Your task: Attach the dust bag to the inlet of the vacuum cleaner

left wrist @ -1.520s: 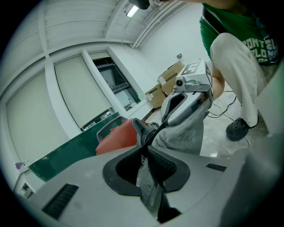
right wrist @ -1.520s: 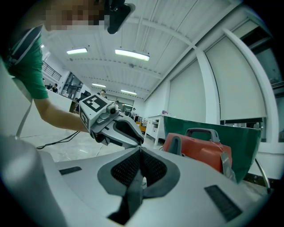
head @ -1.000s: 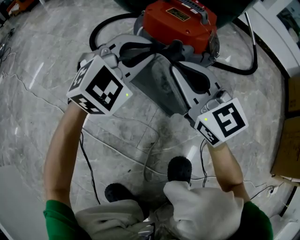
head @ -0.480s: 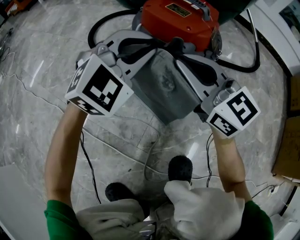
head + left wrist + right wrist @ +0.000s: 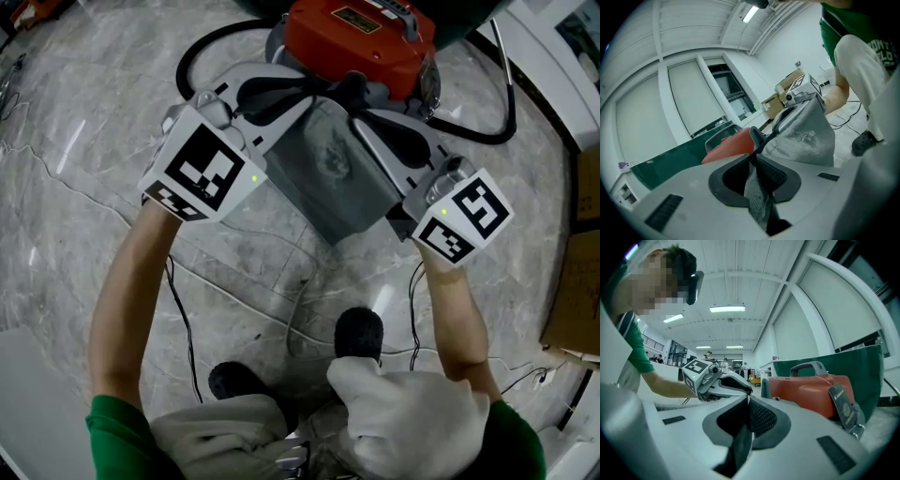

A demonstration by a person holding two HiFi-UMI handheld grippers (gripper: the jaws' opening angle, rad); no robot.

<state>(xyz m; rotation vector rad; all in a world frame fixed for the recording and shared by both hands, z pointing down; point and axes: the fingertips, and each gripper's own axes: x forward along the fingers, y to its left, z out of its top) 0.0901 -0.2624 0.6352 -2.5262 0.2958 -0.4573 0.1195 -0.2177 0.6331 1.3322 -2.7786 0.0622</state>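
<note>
Though the vacuum's (image 5: 361, 47) label (image 5: 354, 17) is too small to read, left gripper (image 5: 753, 158) and right gripper (image 5: 747, 398) both clench the bag (image 5: 328, 178); hose (image 5: 202, 52) at 11 o'clock, boxes (image 5: 574, 281) at 3.

grey dust bag (image 5: 330, 178), orange vacuum cleaner (image 5: 361, 45)

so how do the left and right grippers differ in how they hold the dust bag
The left gripper pinches a bunched fold of the grey dust bag; the right gripper pinches only a thin dark edge of it. In the head view the left gripper's marker cube sits higher in frame than the right gripper's. Both are shut on the bag's top.
</note>
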